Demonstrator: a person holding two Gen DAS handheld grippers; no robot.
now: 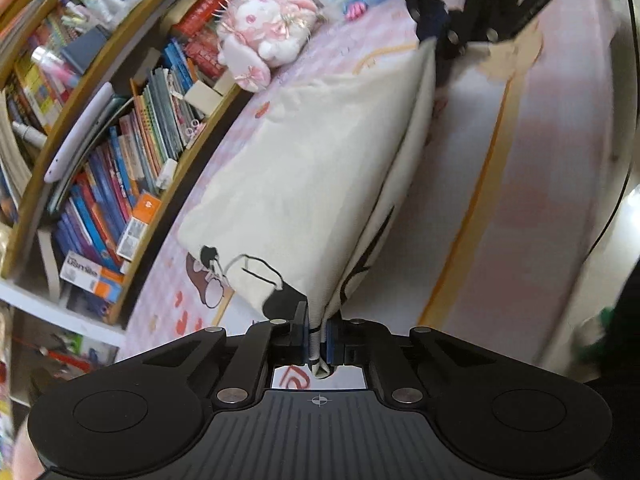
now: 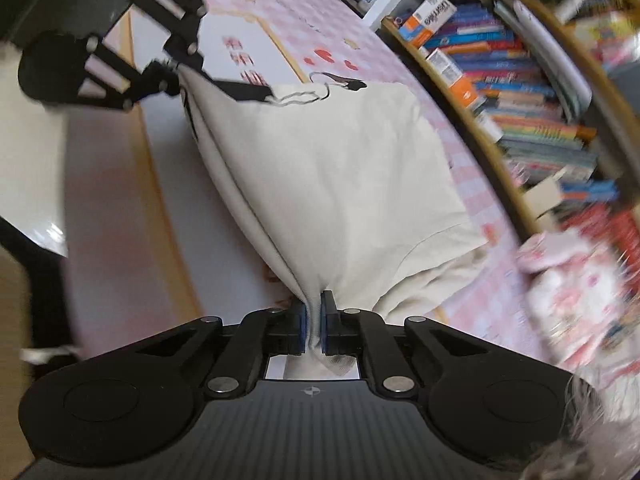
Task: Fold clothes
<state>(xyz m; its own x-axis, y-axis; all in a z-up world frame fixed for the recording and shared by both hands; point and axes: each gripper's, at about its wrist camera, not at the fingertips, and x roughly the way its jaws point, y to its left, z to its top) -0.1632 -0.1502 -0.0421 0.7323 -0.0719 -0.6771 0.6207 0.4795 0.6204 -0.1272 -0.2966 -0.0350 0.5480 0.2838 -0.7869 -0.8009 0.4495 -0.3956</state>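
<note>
Both tools are clamped on one edge of the cream cotton garment with black cartoon print (image 1: 304,168): the left tool (image 1: 319,342) pinches a bunched corner between its blue pads, and the right tool (image 2: 313,330) grips the opposite corner the same way. The cloth hangs taut between them, lifted off the pink checked bed cover (image 1: 352,46), its far side trailing on the bed. The step in hand looks like carrying this edge over to make a fold. Next, both tools should travel together, keeping the edge level, then lower it onto the resting half.

The left view shows the pink plush rabbit (image 1: 260,40) beside the wooden bookshelf (image 1: 120,128). The right view shows what may be a sleeve seam, though blur makes that uncertain, and the left tool (image 2: 176,66) from outside.
</note>
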